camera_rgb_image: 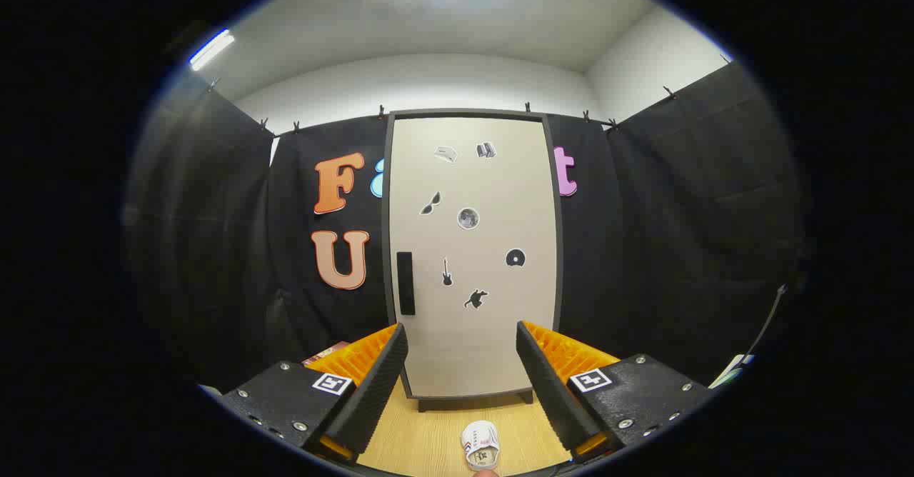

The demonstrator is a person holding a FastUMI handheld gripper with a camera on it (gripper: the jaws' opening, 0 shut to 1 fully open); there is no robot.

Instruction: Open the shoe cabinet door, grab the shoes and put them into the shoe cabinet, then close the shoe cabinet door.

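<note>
Facing closed shoe cabinet door (473,248) – hand-held gripper (462,384) spread wide, holding nothing; white shoe (480,445) on desk (421,441) between fingers.

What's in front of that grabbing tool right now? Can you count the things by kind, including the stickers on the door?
Cabinet: 1, door shut
Door handle: 1
Stickers on the door: 7
Shoe: 1, on the floor between the fingers of the open tool
Total: 10
</note>
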